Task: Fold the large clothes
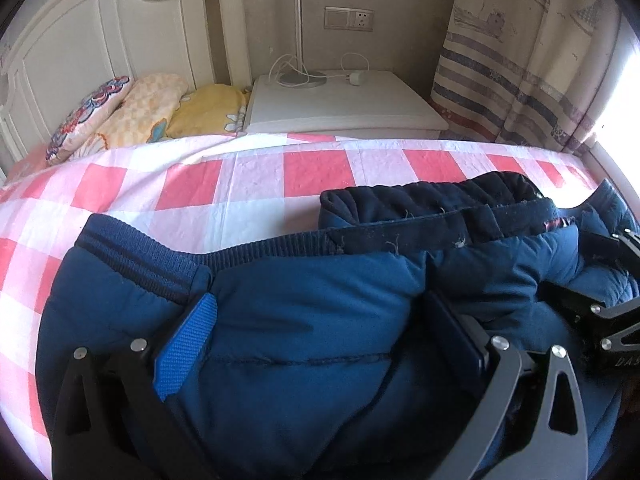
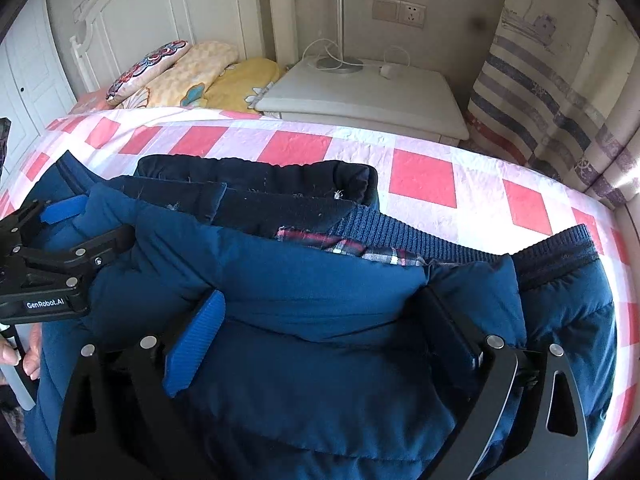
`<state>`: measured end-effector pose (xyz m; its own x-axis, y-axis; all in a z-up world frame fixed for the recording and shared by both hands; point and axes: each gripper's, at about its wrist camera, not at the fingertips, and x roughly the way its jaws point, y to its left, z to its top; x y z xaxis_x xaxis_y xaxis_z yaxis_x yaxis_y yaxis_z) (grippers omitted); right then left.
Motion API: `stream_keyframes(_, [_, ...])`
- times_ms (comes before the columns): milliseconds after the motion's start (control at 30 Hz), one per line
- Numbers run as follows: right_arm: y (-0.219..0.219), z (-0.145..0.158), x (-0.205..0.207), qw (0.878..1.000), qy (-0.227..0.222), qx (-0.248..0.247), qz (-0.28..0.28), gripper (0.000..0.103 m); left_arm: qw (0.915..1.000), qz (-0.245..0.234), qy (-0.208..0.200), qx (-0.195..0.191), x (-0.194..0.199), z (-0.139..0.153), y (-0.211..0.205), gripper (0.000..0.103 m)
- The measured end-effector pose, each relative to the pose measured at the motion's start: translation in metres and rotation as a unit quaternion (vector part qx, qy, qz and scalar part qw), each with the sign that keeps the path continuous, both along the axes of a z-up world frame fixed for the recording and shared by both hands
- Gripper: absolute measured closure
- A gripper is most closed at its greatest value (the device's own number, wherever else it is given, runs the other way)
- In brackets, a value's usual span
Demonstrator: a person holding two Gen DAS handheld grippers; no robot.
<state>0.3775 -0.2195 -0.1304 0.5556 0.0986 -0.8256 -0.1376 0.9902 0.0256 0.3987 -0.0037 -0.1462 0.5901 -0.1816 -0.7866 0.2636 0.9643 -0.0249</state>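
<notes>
Presently catalogued: one large navy padded jacket, lying bunched on a bed under a pink-and-white checked sheet. Its ribbed knit hem faces the far side, a darker fleece collar is folded over the top, and a strip of plaid lining shows at the opening in the right wrist view.

Left gripper: jaws spread wide, one blue-padded finger on the left and the dark finger on the right, both pressed down into the padded cloth. A broad fold of jacket bulges up between them; whether the pads squeeze it or merely straddle it cannot be told.

Right gripper: jaws standing wide apart, the blue pad on the left and the dark finger on the right, set astride a thick fold of the same jacket near the collar. The pads sit at the fold's sides without visibly pinching it.

Each gripper appears in the other's view, close beside its neighbour over the jacket. Fingers of a hand show at the lower left of the right wrist view.

Surroundings: white headboard, three patterned pillows, a white bedside table bearing a lamp base and white cable, a wall socket, a striped curtain.
</notes>
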Motion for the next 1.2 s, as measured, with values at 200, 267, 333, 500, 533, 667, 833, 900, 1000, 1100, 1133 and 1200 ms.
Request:
stream_keyframes(200, [-0.014, 0.023, -0.013, 0.999, 0.003, 0.038, -0.004, 0.007, 1.0, 0.002, -0.005, -0.002, -0.003, 0.001, 0.001, 0.002])
stream_keyframes(267, [-0.028, 0.042, -0.025, 0.999, -0.028, 0.035, -0.027, 0.006, 1.0, 0.003, -0.005, -0.002, -0.004, 0.0, 0.002, 0.002])
stream_keyframes(333, [-0.045, 0.051, -0.033, 0.997, -0.051, 0.02, -0.048, 0.006, 1.0, 0.003, -0.007, 0.001, -0.004, 0.001, 0.001, 0.002])
stream_keyframes(500, [-0.094, 0.001, -0.024, 0.994, 0.021, 0.057, -0.086, 0.004, 1.0, 0.003, -0.005, -0.006, -0.003, 0.001, 0.002, 0.002])
stream_keyframes(533, [-0.096, 0.001, -0.024, 0.994, 0.021, 0.062, -0.088, 0.004, 1.0, 0.003, -0.004, -0.006, -0.003, 0.001, 0.002, 0.002])
stream_keyframes(667, [-0.088, -0.002, -0.023, 0.995, 0.013, 0.038, -0.087, 0.004, 1.0, 0.003, 0.002, -0.003, -0.002, 0.003, 0.002, 0.002])
stream_keyframes(833, [-0.091, -0.003, -0.026, 0.995, 0.007, 0.048, -0.088, 0.004, 0.9978, 0.024, -0.051, 0.035, -0.01, 0.03, 0.018, 0.002])
stream_keyframes(900, [-0.093, -0.004, -0.025, 0.995, 0.007, 0.047, -0.088, 0.004, 0.996, 0.057, -0.051, 0.046, -0.001, 0.033, 0.04, 0.002])
stream_keyframes(1000, [-0.092, -0.005, -0.027, 0.995, 0.006, 0.05, -0.088, 0.004, 0.9947, 0.099, 0.018, 0.021, 0.019, 0.007, 0.075, 0.002])
stream_keyframes(1100, [-0.092, -0.004, -0.027, 0.995, 0.005, 0.051, -0.089, 0.004, 0.9923, 0.111, 0.041, -0.036, 0.024, -0.001, 0.093, 0.002])
stream_keyframes(1133, [-0.092, -0.004, -0.028, 0.995, 0.004, 0.052, -0.089, 0.004, 0.9924, 0.112, 0.039, -0.035, 0.023, -0.001, 0.093, 0.002])
stream_keyframes(1200, [-0.093, -0.004, -0.028, 0.994, 0.003, 0.055, -0.09, 0.004, 0.9926, 0.112, 0.033, -0.031, 0.021, -0.002, 0.092, 0.002])
